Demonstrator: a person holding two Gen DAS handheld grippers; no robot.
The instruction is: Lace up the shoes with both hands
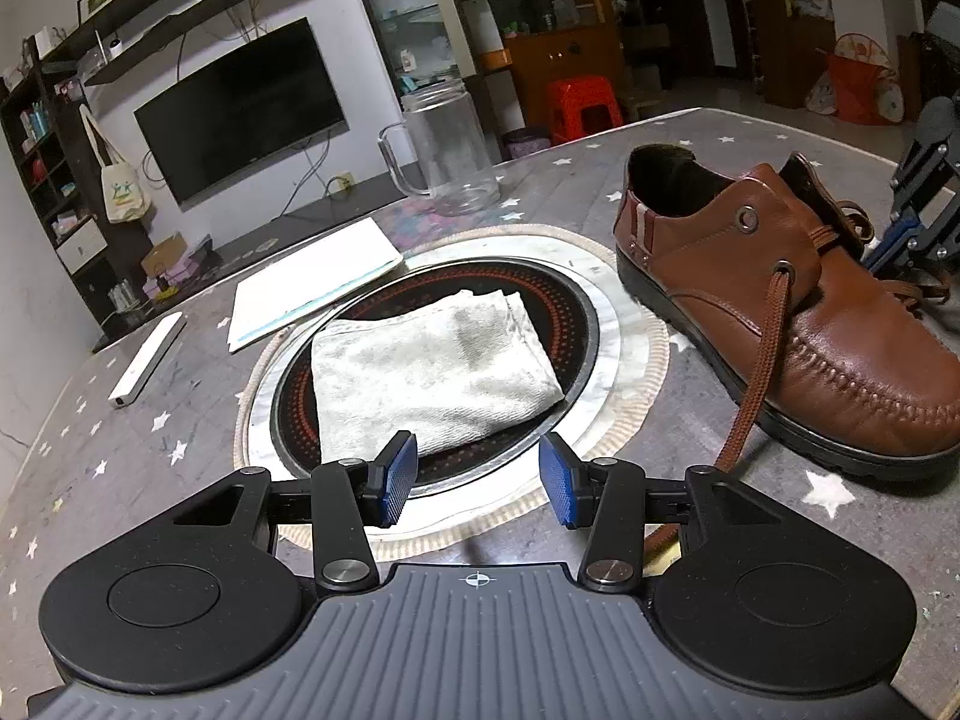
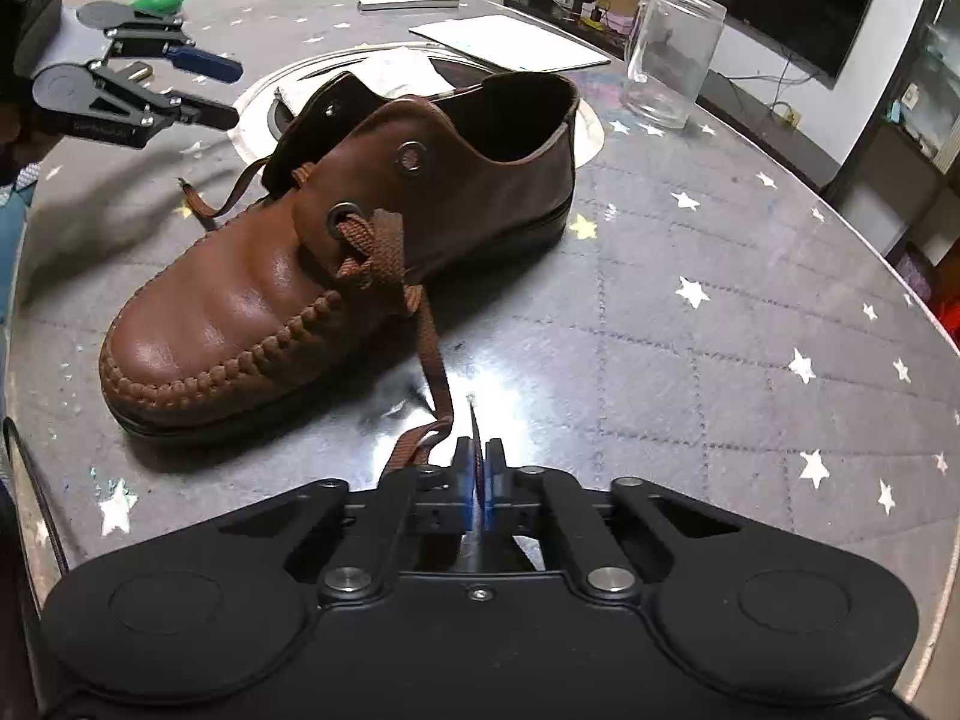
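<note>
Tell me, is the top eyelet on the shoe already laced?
No, the upper eyelet on the shoe sits bare, while the lace passes only through the lower one.

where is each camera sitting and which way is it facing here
Left wrist: sits on the open left gripper, low over the table, facing a folded cloth on a round burner; the shoe is off to its right, with part of the other gripper beyond it.
Right wrist: sits on the right gripper, shut on the shoelace, facing the shoe's toe and side; the left gripper shows top left.
Shared: shoe, shoelace, glass jar, white paper, TV.
</note>
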